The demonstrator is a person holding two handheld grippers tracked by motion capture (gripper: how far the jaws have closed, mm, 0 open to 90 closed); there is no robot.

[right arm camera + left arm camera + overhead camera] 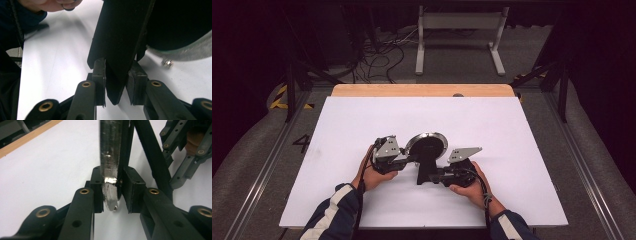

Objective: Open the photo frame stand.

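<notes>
A round disc with a silver rim and a black middle stands on edge near the centre of the white table. A flat black stem runs down from it toward the person. My left gripper reaches in from the left and is shut on the disc's rim, with the pads pressing on both sides. My right gripper comes from the right and is shut on the black stem; behind it curves the silver rim.
A wooden strip borders the table's far edge. Beyond it a white metal frame and loose cables lie on the floor. Metal rails run along both sides. A small bolt shows under the disc.
</notes>
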